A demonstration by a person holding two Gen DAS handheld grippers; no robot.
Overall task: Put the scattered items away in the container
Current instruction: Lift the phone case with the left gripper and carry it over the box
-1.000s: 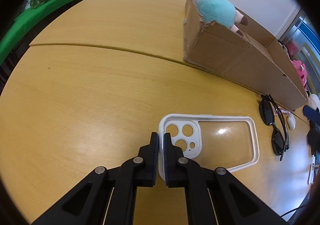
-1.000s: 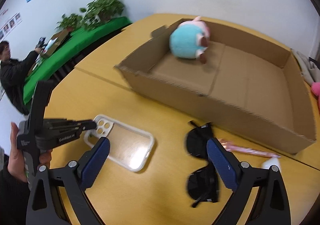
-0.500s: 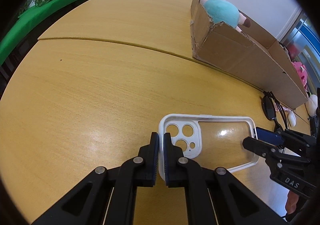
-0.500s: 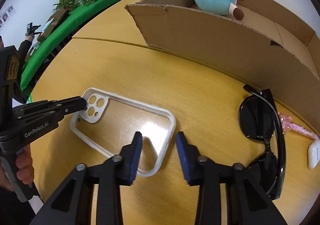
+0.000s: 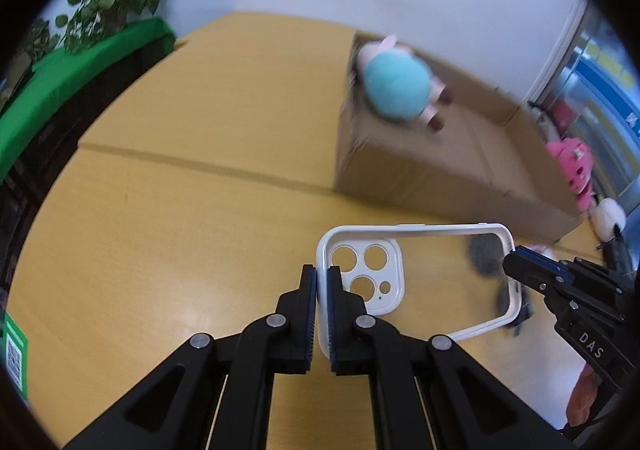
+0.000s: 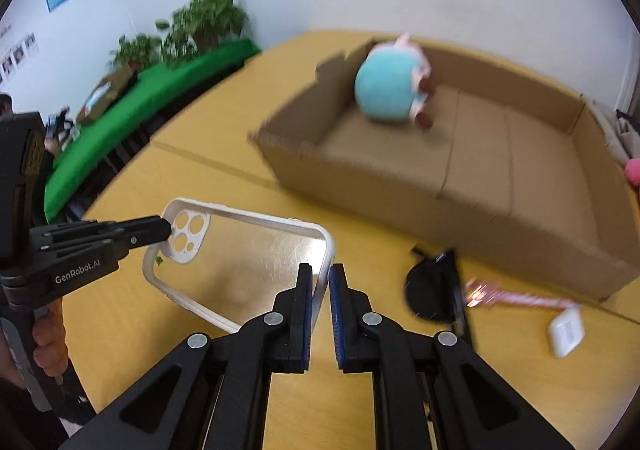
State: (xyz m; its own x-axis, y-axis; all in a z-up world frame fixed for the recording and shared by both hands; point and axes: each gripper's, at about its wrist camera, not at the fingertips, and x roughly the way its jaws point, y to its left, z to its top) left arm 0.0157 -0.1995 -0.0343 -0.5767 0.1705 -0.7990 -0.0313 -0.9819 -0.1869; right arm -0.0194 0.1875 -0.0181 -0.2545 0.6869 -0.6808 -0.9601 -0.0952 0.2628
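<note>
A clear phone case with a white rim point(image 5: 420, 274) point(image 6: 244, 250) hangs above the wooden table, held at both ends. My left gripper point(image 5: 322, 276) is shut on its camera-hole end. My right gripper point(image 6: 320, 274) is shut on the opposite short edge; it also shows in the left wrist view point(image 5: 516, 262). The open cardboard box point(image 6: 460, 185) point(image 5: 420, 169) lies beyond, with a teal and pink plush toy point(image 6: 390, 89) point(image 5: 396, 89) in its left end.
Black sunglasses point(image 6: 436, 286), a pink wrapped stick point(image 6: 516, 296) and a small white case point(image 6: 566, 330) lie on the table in front of the box. A pink plush point(image 5: 572, 165) sits past the box. A green-covered table with plants point(image 6: 160, 77) stands at left.
My right gripper has closed on the far edge of the phone case. Both grippers have lifted the case off the table, and the views now tilt up toward the box.
</note>
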